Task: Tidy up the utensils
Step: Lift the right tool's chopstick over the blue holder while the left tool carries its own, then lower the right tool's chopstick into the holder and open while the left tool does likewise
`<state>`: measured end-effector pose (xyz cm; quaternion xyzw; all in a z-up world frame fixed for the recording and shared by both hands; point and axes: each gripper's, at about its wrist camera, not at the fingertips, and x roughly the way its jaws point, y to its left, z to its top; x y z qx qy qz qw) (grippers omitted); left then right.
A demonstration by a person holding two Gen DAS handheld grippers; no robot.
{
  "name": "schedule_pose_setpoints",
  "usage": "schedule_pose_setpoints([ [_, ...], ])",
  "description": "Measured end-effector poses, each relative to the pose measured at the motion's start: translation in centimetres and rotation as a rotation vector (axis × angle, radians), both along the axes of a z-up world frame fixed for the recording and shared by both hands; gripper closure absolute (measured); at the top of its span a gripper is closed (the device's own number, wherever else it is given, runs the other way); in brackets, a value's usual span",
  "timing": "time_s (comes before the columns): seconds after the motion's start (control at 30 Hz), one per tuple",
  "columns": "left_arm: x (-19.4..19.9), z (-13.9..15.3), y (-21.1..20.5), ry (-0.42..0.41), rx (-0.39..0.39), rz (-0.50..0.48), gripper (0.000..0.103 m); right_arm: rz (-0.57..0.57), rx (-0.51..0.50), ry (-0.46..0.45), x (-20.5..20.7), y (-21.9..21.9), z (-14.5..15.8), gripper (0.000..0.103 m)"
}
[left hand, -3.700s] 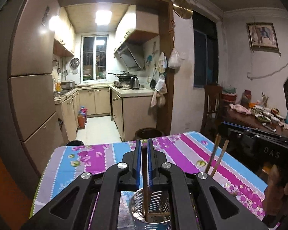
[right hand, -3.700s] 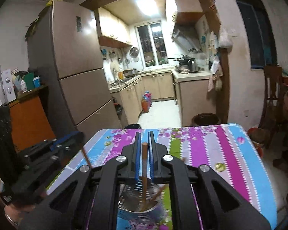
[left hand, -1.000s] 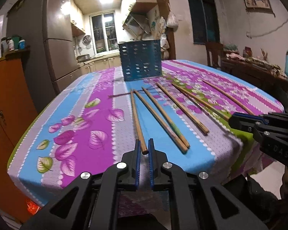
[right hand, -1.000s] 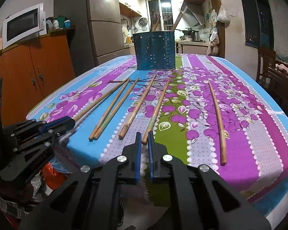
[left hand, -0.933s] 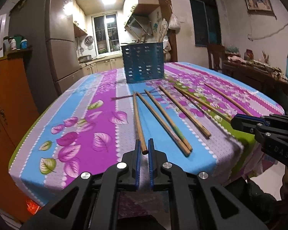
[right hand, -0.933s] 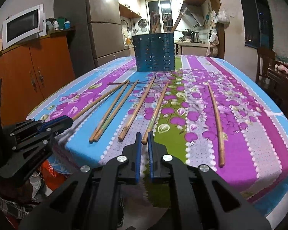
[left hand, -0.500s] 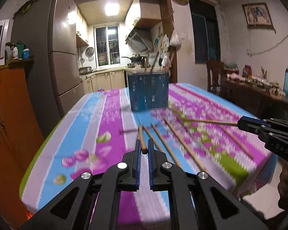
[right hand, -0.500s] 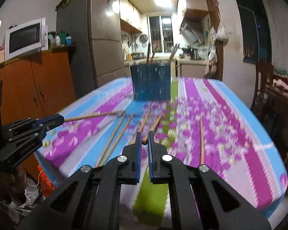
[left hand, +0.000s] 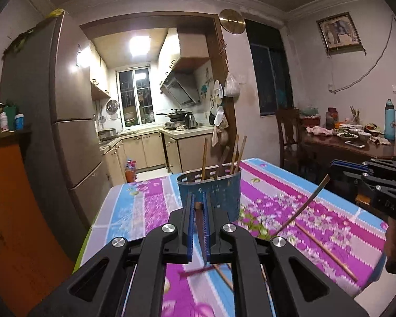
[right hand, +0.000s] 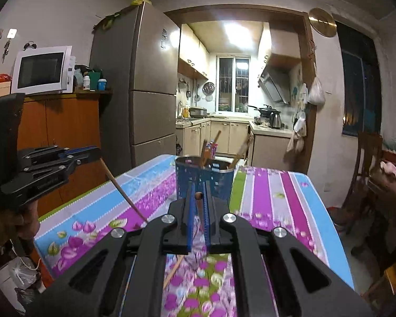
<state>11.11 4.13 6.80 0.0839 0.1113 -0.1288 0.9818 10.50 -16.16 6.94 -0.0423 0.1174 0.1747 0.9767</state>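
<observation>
A blue perforated utensil holder (left hand: 209, 194) stands on the flowered tablecloth with several wooden chopsticks upright in it; it also shows in the right wrist view (right hand: 204, 179). My left gripper (left hand: 198, 207) is shut on a wooden chopstick (left hand: 200, 233), held up off the table just short of the holder. My right gripper (right hand: 198, 196) is shut on another chopstick (right hand: 201, 218), likewise raised near the holder. Each gripper appears in the other's view, its chopstick hanging down, the left gripper (right hand: 97, 155) and the right gripper (left hand: 332, 167).
More loose chopsticks (left hand: 326, 251) lie on the tablecloth (left hand: 150, 208) below the grippers. A fridge (right hand: 150, 92) and an orange cabinet (right hand: 66, 124) stand left. A wooden chair (left hand: 287, 134) and a cluttered dining table (left hand: 351, 142) stand right.
Both grippers have lifted a chopstick each off the table and risen, moving forward toward the holder. The chopsticks now tilt downward from the jaws.
</observation>
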Motion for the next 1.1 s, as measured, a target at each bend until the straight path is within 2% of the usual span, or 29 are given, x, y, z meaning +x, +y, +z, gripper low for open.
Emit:
schedule_pose_setpoints([
  [0.3, 2.8, 2.8, 0.0, -0.014, -0.041, -0.053, 0.095, 0.015, 0.024, -0.026, 2.8, -0.1, 2.2, 0.098],
  [0.53, 2.8, 3.0, 0.1, -0.016, -0.047, -0.061, 0.095, 0.024, 0.054, -0.016, 3.0, -0.4, 2.6, 0.098],
  [0.83, 3.1, 4.2, -0.1, -0.038, -0.067, -0.076, 0.095, 0.037, 0.067, -0.032, 3.1, 0.2, 4.5, 0.098],
  [1.1, 4.4, 5.7, -0.2, -0.040, -0.086, -0.083, 0.095, 0.042, 0.094, -0.013, 5.0, 0.2, 6.1, 0.098],
])
